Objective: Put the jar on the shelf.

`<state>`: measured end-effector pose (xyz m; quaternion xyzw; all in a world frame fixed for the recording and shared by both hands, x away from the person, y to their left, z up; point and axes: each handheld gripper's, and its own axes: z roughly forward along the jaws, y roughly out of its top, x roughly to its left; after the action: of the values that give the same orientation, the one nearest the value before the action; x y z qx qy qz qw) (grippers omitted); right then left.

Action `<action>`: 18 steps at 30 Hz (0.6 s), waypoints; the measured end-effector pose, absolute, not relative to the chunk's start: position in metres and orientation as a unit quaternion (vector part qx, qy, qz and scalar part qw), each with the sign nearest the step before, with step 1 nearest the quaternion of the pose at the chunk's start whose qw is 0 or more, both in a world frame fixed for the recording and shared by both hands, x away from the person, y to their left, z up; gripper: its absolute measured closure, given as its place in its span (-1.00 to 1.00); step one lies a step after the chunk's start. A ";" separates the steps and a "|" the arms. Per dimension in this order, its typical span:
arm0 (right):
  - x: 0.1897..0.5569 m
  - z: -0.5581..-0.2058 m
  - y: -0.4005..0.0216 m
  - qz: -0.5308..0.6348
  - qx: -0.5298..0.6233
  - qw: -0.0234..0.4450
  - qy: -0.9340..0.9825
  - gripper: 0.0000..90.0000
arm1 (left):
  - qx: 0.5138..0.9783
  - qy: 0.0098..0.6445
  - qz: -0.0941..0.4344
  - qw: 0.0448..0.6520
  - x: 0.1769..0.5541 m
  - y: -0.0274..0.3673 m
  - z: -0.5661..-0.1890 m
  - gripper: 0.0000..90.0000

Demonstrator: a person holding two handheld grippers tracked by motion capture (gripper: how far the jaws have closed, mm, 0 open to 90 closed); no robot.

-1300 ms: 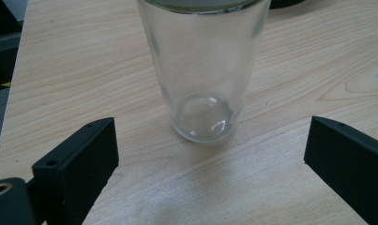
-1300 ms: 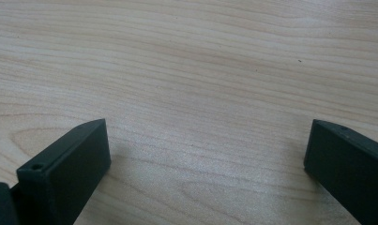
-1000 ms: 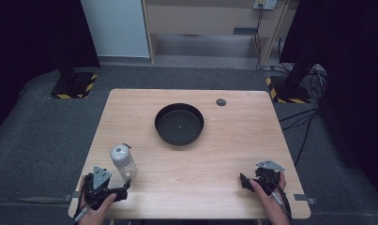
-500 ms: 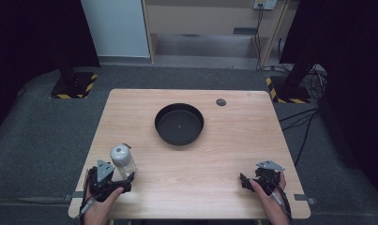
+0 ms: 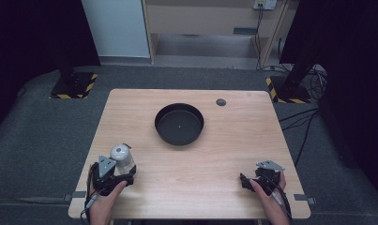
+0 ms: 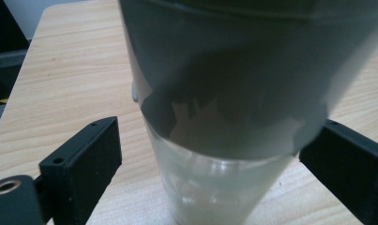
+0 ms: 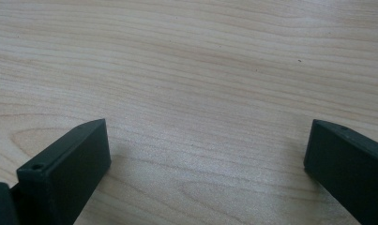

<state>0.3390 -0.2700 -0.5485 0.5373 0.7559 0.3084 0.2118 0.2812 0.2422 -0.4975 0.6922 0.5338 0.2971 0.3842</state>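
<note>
A: What is lying on the table (image 5: 233, 154), largest item first?

B: A black bowl (image 5: 179, 123) is sitting at centre. A bottle (image 5: 121, 157) with a grey cap and clear body is standing upright at the bowl's 7 o'clock, near the front edge. A small dark disc (image 5: 220, 102) is lying at the bowl's 2 o'clock.

A: What is the left gripper (image 5: 115, 174) doing?

B: Its jaws have just been closing around the bottle (image 6: 224, 117). One jaw is showing a gap; contact is not yet confirmed.

A: And the right gripper (image 5: 248, 180)?

B: It is resting at the bowl's 5 o'clock, jaws standing wide apart over bare wood.
</note>
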 end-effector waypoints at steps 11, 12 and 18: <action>0.339 -0.548 -0.270 0.308 0.537 0.212 0.756 -0.99 | 0.685 0.534 0.297 0.398 0.286 0.242 -0.505 -0.61; 0.339 -0.549 -0.270 0.308 0.537 0.212 0.756 -0.99 | 0.683 0.534 0.297 0.399 0.286 0.242 -0.505 -0.59; 0.339 -0.548 -0.270 0.308 0.537 0.212 0.756 -0.99 | 0.685 0.527 0.302 0.401 0.286 0.239 -0.505 -0.36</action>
<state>0.3390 -0.2700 -0.5485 0.5373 0.7559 0.3084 0.2119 0.2855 0.2390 -0.5047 0.6853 0.5273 0.3025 0.4010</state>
